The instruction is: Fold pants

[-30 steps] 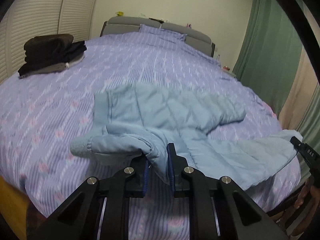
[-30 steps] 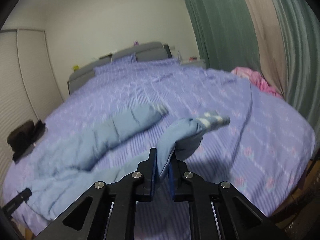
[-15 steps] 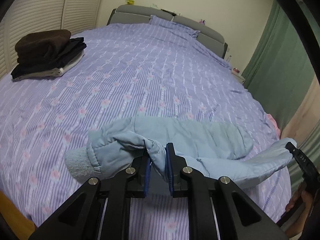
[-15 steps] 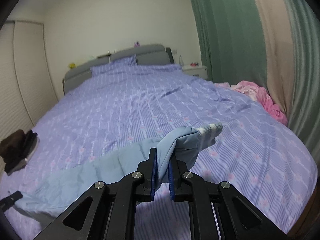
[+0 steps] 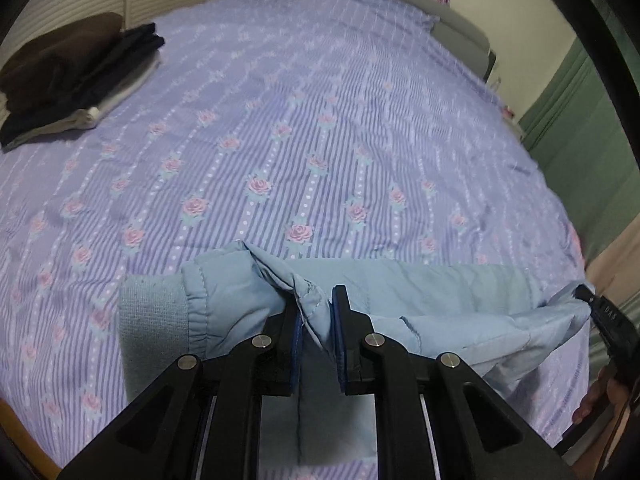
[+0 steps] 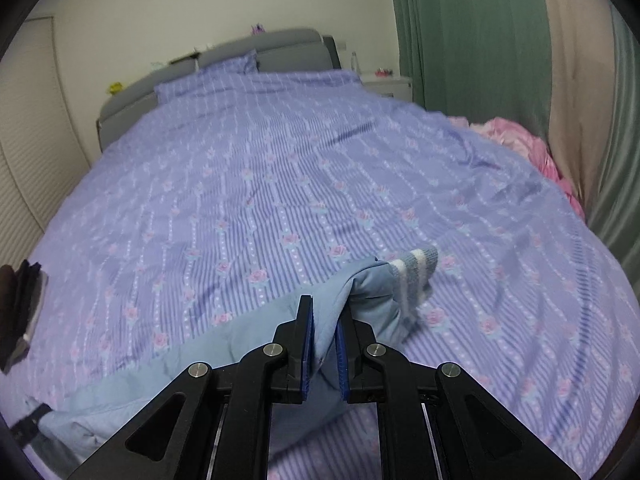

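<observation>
Pants point(image 5: 460, 300), pale blue and quilted, hang stretched at the near edge of the bed point(image 5: 320, 140). Left gripper point(image 5: 314, 312) and right gripper point(image 6: 324, 320) each pinch fabric. Step, as judged: straightening the garment; next, laying it flat on the bed.

Pants point(image 5: 440, 300): pale blue, quilted stitching; 1 cuff point(image 6: 416, 268) knit w/ grey-blue & white stripes, other cuff point(image 5: 152, 320) plain grey-blue knit. Bed cover point(image 5: 320, 140): lilac w/ darker purple stripes, white dotted lines, pink roses w/ teal leaves. Headboard point(image 6: 280, 48) grey. Clothes stack point(image 5: 68, 72): dark brown on top, navy/black, light grey below. Curtain point(image 6: 472, 40) green, beige panel beside. Left claw point(image 5: 314, 336) & right claw point(image 6: 322, 348): black, blue pads. Crumpled fabric point(image 6: 528, 148) pink.
</observation>
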